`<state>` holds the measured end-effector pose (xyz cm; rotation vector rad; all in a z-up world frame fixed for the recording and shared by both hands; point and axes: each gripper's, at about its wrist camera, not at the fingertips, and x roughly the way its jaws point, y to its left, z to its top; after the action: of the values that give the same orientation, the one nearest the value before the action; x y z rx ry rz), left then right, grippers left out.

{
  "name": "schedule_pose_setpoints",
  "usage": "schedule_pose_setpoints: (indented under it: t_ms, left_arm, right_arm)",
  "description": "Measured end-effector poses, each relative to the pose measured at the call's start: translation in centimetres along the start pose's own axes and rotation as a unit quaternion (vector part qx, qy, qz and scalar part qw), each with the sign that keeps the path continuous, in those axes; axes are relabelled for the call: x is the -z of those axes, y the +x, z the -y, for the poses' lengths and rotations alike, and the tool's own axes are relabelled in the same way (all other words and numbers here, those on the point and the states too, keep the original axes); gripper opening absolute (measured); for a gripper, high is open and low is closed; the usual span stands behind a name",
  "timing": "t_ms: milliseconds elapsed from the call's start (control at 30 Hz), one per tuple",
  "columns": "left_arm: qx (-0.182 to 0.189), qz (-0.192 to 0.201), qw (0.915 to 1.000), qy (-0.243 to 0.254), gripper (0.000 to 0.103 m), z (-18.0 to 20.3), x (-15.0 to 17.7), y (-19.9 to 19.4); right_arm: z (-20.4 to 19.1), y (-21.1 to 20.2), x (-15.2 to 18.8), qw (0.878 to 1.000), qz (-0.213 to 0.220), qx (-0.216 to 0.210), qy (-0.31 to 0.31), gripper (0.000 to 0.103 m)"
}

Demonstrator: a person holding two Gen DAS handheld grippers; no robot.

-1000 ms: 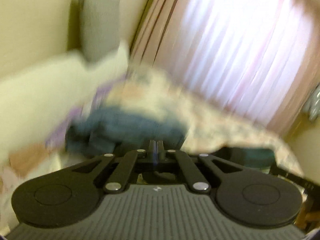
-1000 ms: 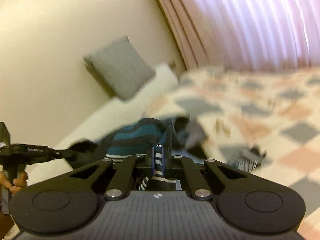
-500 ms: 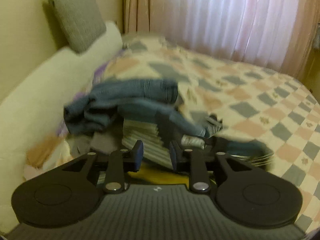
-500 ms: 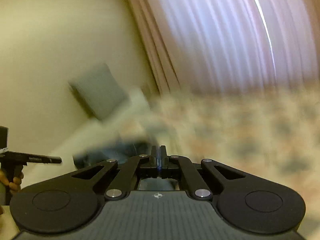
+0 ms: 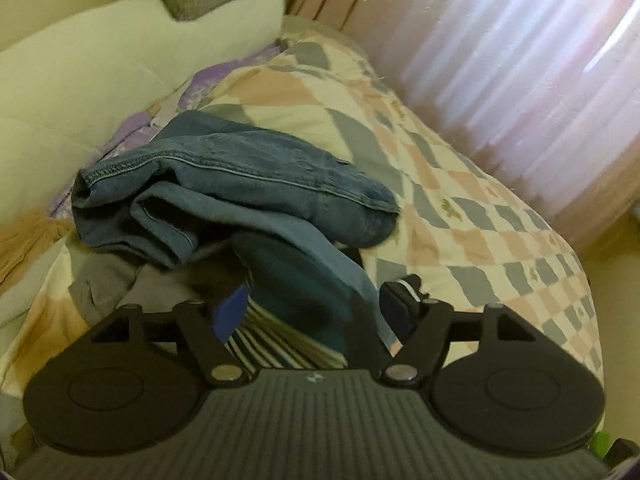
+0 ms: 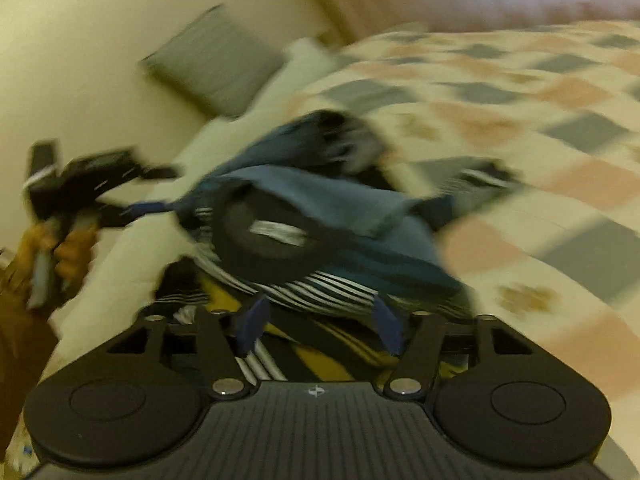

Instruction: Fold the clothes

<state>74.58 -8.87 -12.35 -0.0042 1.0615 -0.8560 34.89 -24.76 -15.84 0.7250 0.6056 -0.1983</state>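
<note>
A pile of clothes lies on the bed near the pillows. Blue jeans (image 5: 240,184) sit on top, over a teal striped shirt (image 5: 288,344) and a grey garment (image 5: 104,284). My left gripper (image 5: 312,308) is open, its jaws wide apart right over the striped shirt, touching the pile. In the right wrist view the same pile is blurred: blue cloth (image 6: 340,208), the striped shirt (image 6: 320,288) and a yellow and black garment (image 6: 320,352). My right gripper (image 6: 320,320) is open just above the pile. The left gripper (image 6: 92,184) shows at the left, blurred.
The bed has a checkered quilt (image 5: 460,208) in cream, pink and grey. A long cream bolster (image 5: 100,72) and a grey cushion (image 6: 216,60) lie against the wall. Pink curtains (image 5: 500,40) hang behind the bed.
Both grippers have opened; the right one let go of the striped shirt. Both have dropped down onto the pile of clothes. The right view is still in motion.
</note>
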Motion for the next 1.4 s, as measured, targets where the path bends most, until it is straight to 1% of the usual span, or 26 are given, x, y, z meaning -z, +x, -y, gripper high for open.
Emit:
schedule_pose_setpoints:
  t_ms: [100,133,200,233,267,300,367,400,500,533,567,633,667,733,767,867,900,1000,1100,1133,1200,1233,1267,1300,1367,1400]
  left_arm:
    - [-0.006,-0.025,0.9987,-0.045,0.071,-1.9,-2.3,2.9]
    - [-0.008,-0.039,0.9975,-0.059,0.071,-2.8,-2.9,4.1]
    - [-0.009,-0.065,0.9946,-0.080,0.068,-4.3,-3.6,6.1]
    - [-0.008,-0.078,0.9928,-0.091,0.060,-5.0,-3.5,7.0]
    - [0.000,-0.089,0.9910,-0.101,0.056,-5.8,-3.4,7.6]
    - [0.017,-0.092,0.9893,-0.112,0.051,-6.4,-3.1,7.9]
    - [0.063,-0.089,0.9844,-0.138,0.024,-7.6,-2.5,7.9]
    - [0.082,-0.086,0.9820,-0.147,0.024,-7.9,-2.3,7.7]
    - [0.076,-0.068,0.9896,-0.101,0.021,-7.3,-1.6,6.7]
    - [0.075,-0.063,0.9908,-0.094,0.021,-7.4,-1.3,6.2]
    - [0.079,-0.058,0.9907,-0.094,0.020,-7.7,-0.9,5.8]
    - [0.095,-0.051,0.9891,-0.100,0.020,-8.4,0.0,4.8]
    - [0.104,-0.048,0.9883,-0.101,0.019,-8.7,0.5,4.2]
    - [0.119,-0.039,0.9865,-0.106,0.013,-9.0,1.4,2.7]
    - [0.120,-0.036,0.9864,-0.106,0.011,-9.0,1.9,2.0]
    - [0.113,-0.044,0.9860,-0.114,0.011,-9.7,3.3,1.2]
    - [0.110,-0.052,0.9844,-0.127,0.011,-10.2,3.5,1.6]
    - [0.114,-0.065,0.9804,-0.147,0.012,-10.5,3.5,3.0]
    - [0.100,-0.065,0.9851,-0.123,0.012,-9.7,3.4,3.0]
    - [0.101,-0.064,0.9851,-0.124,0.013,-9.7,3.5,2.7]
    - [0.094,-0.058,0.9861,-0.124,0.010,-9.9,3.8,2.1]
    - [0.091,-0.052,0.9872,-0.121,0.008,-9.8,3.9,1.8]
    - [0.088,-0.047,0.9884,-0.115,0.007,-9.6,4.1,1.4]
    - [0.085,-0.046,0.9893,-0.109,0.007,-9.2,4.0,1.3]
    - [0.072,-0.045,0.9918,-0.095,0.005,-8.3,4.4,1.1]
    - [0.068,-0.042,0.9929,-0.088,0.005,-7.8,4.5,1.0]
  right_arm:
    - [-2.4,4.6,-2.8,0.998,0.001,-0.036,-0.044,0.083]
    - [-3.2,5.9,-3.8,0.997,0.003,-0.047,-0.054,0.090]
    - [-4.3,8.9,-5.7,0.996,0.002,-0.067,-0.066,0.092]
    - [-4.5,10.8,-6.6,0.995,-0.001,-0.071,-0.068,0.092]
    - [-4.7,12.6,-7.5,0.995,-0.006,-0.076,-0.069,0.092]
    - [-5.1,14.0,-8.2,0.994,-0.011,-0.082,-0.067,0.092]
    - [-5.6,16.4,-9.1,0.994,-0.021,-0.091,-0.060,0.092]
    - [-5.8,17.5,-9.3,0.994,-0.027,-0.094,-0.057,0.092]
    - [-6.2,19.7,-9.4,0.992,-0.044,-0.097,-0.059,0.088]
    - [-6.6,20.1,-9.4,0.992,-0.045,-0.098,-0.070,0.076]
    - [-7.1,20.4,-9.3,0.991,-0.046,-0.095,-0.086,0.071]
    - [-7.9,20.1,-9.0,0.986,-0.048,-0.097,-0.129,0.042]
    - [-7.9,19.8,-8.7,0.982,-0.050,-0.112,-0.143,0.038]
    - [-8.0,19.1,-8.2,0.975,-0.058,-0.143,-0.157,0.022]
    - [-8.4,18.7,-7.7,0.971,-0.062,-0.157,-0.168,0.017]
    - [-10.0,18.2,-5.8,0.957,-0.094,-0.190,-0.195,0.016]
    - [-10.5,18.3,-5.1,0.956,-0.100,-0.184,-0.205,0.017]
    - [-11.1,18.7,-3.6,0.960,-0.084,-0.147,-0.223,0.020]
    - [-12.4,19.1,-3.4,0.962,-0.084,-0.114,-0.231,0.023]
    - [-13.0,18.8,-3.3,0.960,-0.083,-0.103,-0.246,0.030]
    - [-14.0,17.7,-3.1,0.954,-0.066,-0.086,-0.281,0.051]
    - [-14.5,17.0,-2.8,0.950,-0.049,-0.078,-0.298,0.069]
    - [-14.8,16.4,-2.5,0.946,-0.035,-0.070,-0.315,0.073]
    - [-15.0,16.2,-2.2,0.940,-0.027,-0.060,-0.335,0.072]
    - [-15.2,17.1,-1.3,0.928,-0.042,-0.025,-0.368,0.055]
    - [-15.2,17.4,-0.9,0.924,-0.042,-0.014,-0.379,0.037]
